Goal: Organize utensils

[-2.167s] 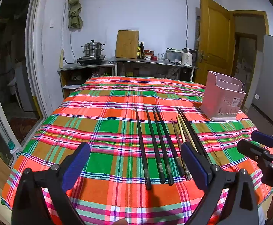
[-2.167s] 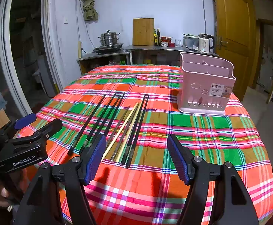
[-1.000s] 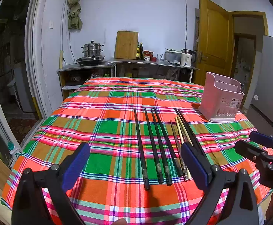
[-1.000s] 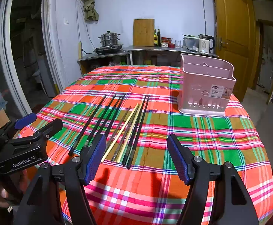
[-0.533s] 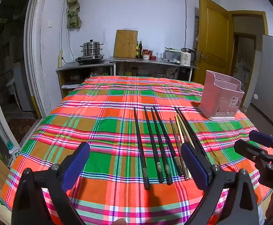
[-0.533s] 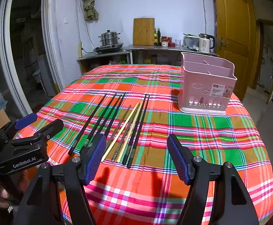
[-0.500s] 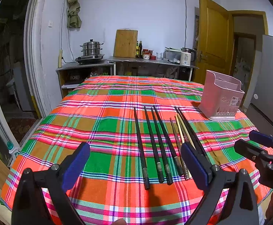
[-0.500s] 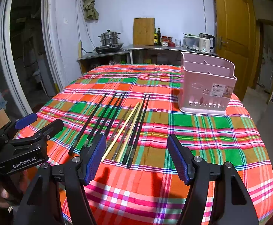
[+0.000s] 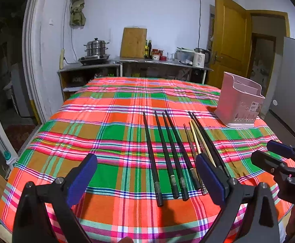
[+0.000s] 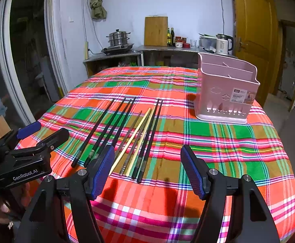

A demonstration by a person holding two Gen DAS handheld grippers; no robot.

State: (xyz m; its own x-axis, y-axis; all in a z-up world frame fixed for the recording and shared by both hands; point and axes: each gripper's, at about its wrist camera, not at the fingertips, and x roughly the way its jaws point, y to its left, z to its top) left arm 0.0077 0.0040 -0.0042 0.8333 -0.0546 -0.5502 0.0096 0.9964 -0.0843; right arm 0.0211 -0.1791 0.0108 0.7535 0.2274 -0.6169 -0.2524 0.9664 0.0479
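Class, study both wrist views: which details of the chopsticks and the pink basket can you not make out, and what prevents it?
- Pink utensil basket: compartment floors hidden by its walls, both views.
- Basket label: small print too tiny, right wrist view.
- Black chopsticks: rightmost pair's near ends hidden behind the left gripper finger, left wrist view.

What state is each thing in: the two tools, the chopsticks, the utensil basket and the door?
Left tool: open, holding nothing.
Right tool: open, holding nothing.
Chopsticks: lying flat in a row on the tablecloth.
Pink utensil basket: upright; no utensils visible inside.
Yellow door: open.
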